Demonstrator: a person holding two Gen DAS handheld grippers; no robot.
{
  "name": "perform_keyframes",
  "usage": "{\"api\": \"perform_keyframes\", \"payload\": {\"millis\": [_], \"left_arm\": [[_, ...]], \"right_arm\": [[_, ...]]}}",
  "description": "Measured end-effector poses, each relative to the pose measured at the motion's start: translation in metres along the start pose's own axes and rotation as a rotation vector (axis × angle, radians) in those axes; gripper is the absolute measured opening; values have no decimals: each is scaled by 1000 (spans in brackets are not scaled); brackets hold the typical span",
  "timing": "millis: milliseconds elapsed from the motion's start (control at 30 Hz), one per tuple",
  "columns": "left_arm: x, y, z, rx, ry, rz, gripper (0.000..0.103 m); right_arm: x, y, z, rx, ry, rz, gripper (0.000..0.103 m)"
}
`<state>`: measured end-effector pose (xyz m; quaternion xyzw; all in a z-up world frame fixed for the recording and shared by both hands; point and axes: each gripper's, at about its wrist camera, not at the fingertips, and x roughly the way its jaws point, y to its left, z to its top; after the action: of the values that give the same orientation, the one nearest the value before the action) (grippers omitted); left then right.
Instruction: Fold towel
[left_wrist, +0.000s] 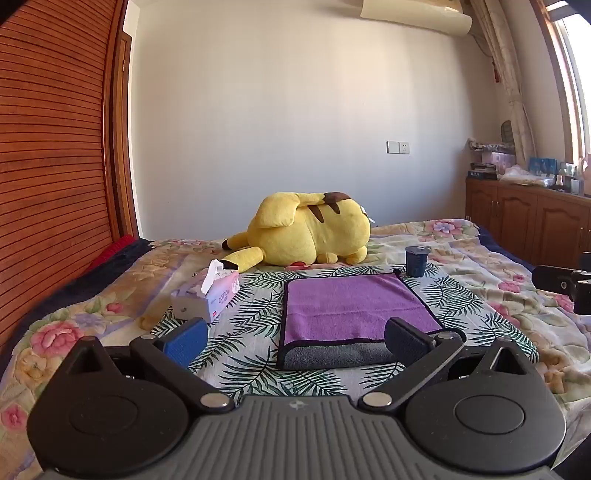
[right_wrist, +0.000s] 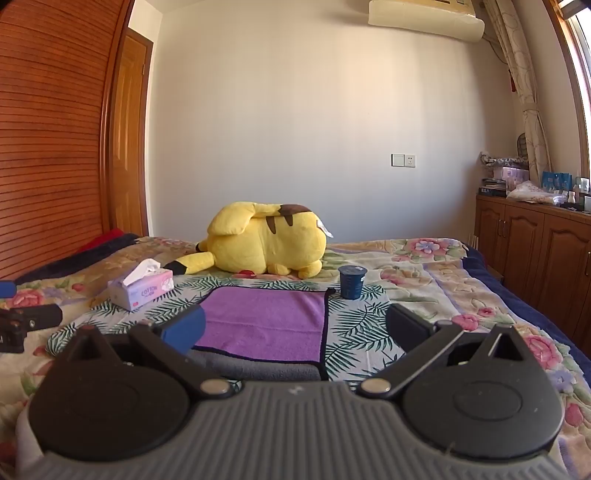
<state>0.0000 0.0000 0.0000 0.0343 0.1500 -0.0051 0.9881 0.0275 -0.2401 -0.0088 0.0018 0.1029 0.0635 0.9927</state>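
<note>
A purple towel (left_wrist: 351, 308) with a dark border lies folded flat on a leaf-print cloth on the bed; its grey underside (left_wrist: 332, 354) shows along the near edge. It also shows in the right wrist view (right_wrist: 266, 321). My left gripper (left_wrist: 295, 341) is open and empty, above the towel's near edge. My right gripper (right_wrist: 295, 330) is open and empty, above the towel's near right part. Part of the right gripper shows at the right edge of the left wrist view (left_wrist: 565, 286).
A tissue box (left_wrist: 208, 295) lies left of the towel, a dark blue cup (left_wrist: 416, 260) stands at its far right corner, and a yellow plush toy (left_wrist: 306, 230) lies behind. A wooden wardrobe (left_wrist: 55, 147) stands left, cabinets (left_wrist: 524, 225) right.
</note>
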Motion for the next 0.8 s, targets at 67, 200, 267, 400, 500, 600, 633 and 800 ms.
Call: {"api": "perform_keyframes", "payload": {"millis": [67, 200, 267, 400, 500, 600, 633, 800], "left_arm": [[0, 0, 0, 3, 1, 1, 87], [0, 0, 0, 4, 0, 2, 87], [0, 0, 0, 4, 0, 1, 87], [0, 0, 0, 5, 1, 2, 87], [0, 0, 0, 5, 1, 2, 87], [0, 0, 0, 6, 1, 2, 87], [0, 0, 0, 6, 1, 2, 87], [0, 0, 0, 7, 1, 2, 87]], "right_arm": [[0, 0, 0, 0, 0, 0, 103], [0, 0, 0, 1, 0, 0, 103], [0, 0, 0, 0, 0, 0, 103], [0, 0, 0, 0, 0, 0, 103], [1, 0, 0, 0, 0, 0, 103], [1, 0, 0, 0, 0, 0, 103], [1, 0, 0, 0, 0, 0, 103], [1, 0, 0, -1, -1, 0, 103]]}}
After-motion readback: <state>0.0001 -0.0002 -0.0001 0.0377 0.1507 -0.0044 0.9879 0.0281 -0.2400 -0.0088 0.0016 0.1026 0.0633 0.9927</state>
